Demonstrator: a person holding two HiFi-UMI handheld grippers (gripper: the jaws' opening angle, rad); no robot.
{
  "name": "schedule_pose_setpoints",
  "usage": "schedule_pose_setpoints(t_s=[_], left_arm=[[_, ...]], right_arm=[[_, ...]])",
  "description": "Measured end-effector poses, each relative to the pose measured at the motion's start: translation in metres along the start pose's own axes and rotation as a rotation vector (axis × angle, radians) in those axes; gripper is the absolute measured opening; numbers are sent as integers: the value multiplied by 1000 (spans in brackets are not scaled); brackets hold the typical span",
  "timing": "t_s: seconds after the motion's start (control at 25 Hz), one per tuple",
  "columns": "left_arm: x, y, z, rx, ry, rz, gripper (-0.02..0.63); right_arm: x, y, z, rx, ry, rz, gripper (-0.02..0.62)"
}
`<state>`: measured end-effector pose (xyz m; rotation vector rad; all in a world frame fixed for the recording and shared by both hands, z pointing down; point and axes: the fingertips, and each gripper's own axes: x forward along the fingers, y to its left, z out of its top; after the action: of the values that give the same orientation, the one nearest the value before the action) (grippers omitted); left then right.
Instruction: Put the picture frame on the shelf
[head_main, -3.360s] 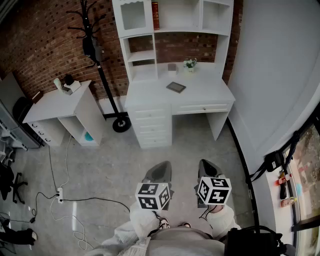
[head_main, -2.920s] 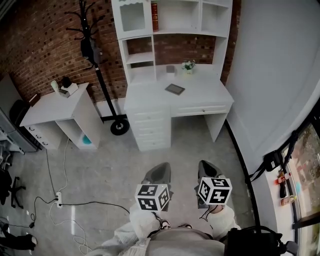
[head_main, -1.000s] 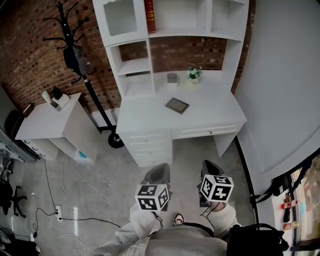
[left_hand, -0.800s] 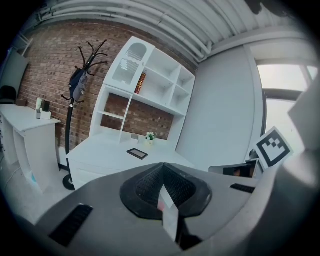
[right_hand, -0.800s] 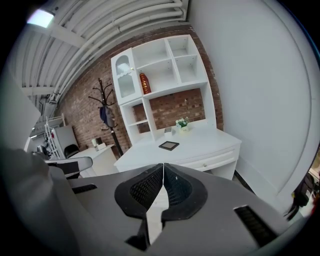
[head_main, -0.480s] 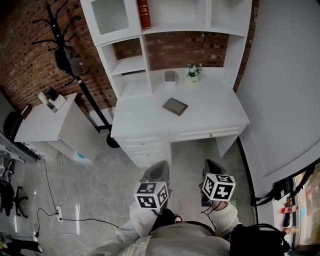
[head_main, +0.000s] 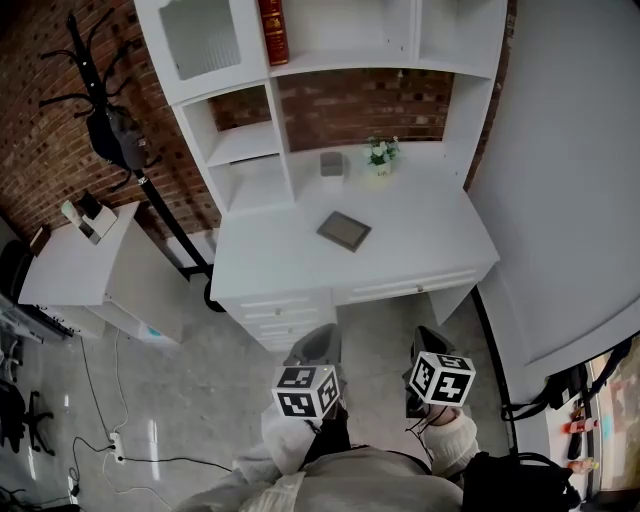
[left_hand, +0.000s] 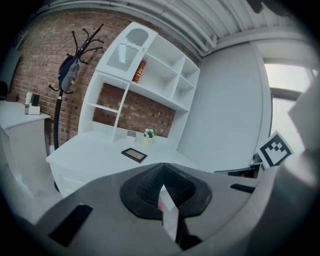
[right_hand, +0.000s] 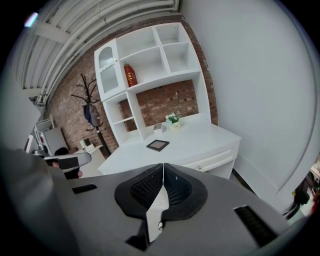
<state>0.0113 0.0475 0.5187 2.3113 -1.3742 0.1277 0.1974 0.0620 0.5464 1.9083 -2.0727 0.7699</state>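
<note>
- L gripper (head_main: 318, 345) & R gripper (head_main: 427, 343): both held low, close to the body at 6 o'clock in head view, side by side, level, tips pointing to 12 o'clock at the desk (head_main: 430, 240). Well apart from it, over bare floor.
- L gripper view: jaws pressed together (left_hand: 162, 176), nothing between.
- R gripper view: same, jaws closed tight (right_hand: 163, 172), empty.
- Count: 2 grippers, 1 picture frame (head_main: 344, 230), 1 shelf unit (head_main: 345, 62) on the desk back, 1 red book (head_main: 272, 18), 1 small potted plant (head_main: 379, 153), 1 small grey block (head_main: 331, 164), 1 coat stand (head_main: 112, 135), 1 side table (head_main: 70, 265).
- Picture frame: small, rectangular, dark rim, grey-brown middle. Flat on the desktop, near centre, turned askew to the desk edge, touching nothing else.
- From the frame: block at approx 12 o'clock, plant at 1 o'clock, both near the back wall.
- Red book upright on an upper shelf, at 11 o'clock from the frame.
- Coat stand & side table at 9–10 o'clock of the desk.
</note>
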Motion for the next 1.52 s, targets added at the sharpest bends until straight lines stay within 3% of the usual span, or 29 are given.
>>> schedule_pose_setpoints(t_s=[0.28,0.68,1.12,1.52], left_arm=[[64,21,42,25,-20,-48,8],[140,60,89,59,4,-105,8],[201,123,122,35,34,-109,8],[244,142,130,-18,64,-168,8]], right_arm=[[42,-14,46,5,-27,-66,25],[124,4,95,33,-30,-86,25],[205,31,131,30,-18,-93,25],[223,24,144,42,-4,-179,25]])
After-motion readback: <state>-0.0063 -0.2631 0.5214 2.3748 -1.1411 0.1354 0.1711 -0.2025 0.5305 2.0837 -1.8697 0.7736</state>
